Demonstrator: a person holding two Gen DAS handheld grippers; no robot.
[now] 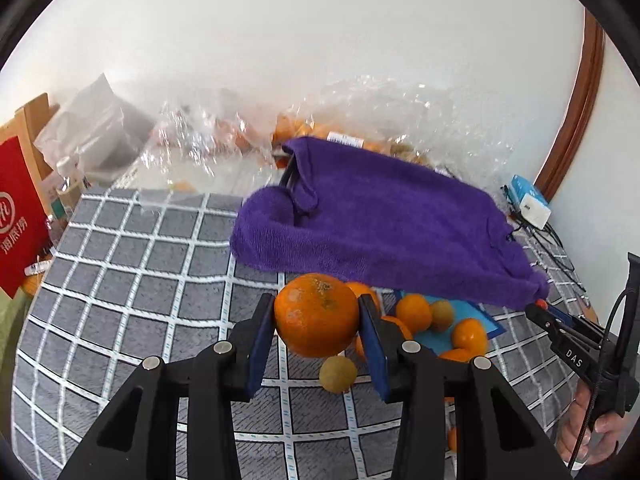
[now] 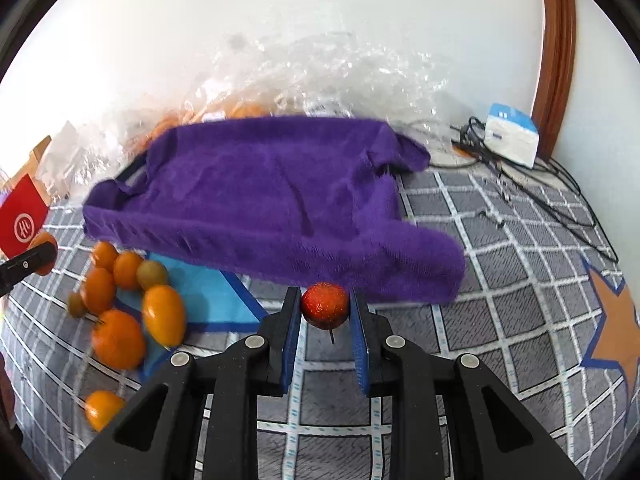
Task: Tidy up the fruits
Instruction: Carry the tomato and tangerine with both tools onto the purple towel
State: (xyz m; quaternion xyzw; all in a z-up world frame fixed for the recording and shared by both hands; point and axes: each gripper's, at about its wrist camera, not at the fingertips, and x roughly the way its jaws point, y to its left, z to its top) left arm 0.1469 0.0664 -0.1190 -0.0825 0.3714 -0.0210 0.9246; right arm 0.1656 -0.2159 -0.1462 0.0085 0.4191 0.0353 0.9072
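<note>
left hand-held gripper (image 1: 318,316): clamped on a large orange (image 1: 316,314), lifted just in front of the purple towel (image 1: 384,224) | right hand-held gripper (image 2: 325,307): clenched on a small red fruit (image 2: 324,306) at the towel's near edge | risk: round orange may slip from the flat pads and roll into the loose fruit pile (image 2: 124,304) beside the towel

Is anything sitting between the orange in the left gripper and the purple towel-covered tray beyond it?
Nothing visible blocks it. The left gripper holds the orange clear of the checked tablecloth, and the purple towel over the tray lies right behind it. The loose fruit pile sits lower and to the right.
</note>
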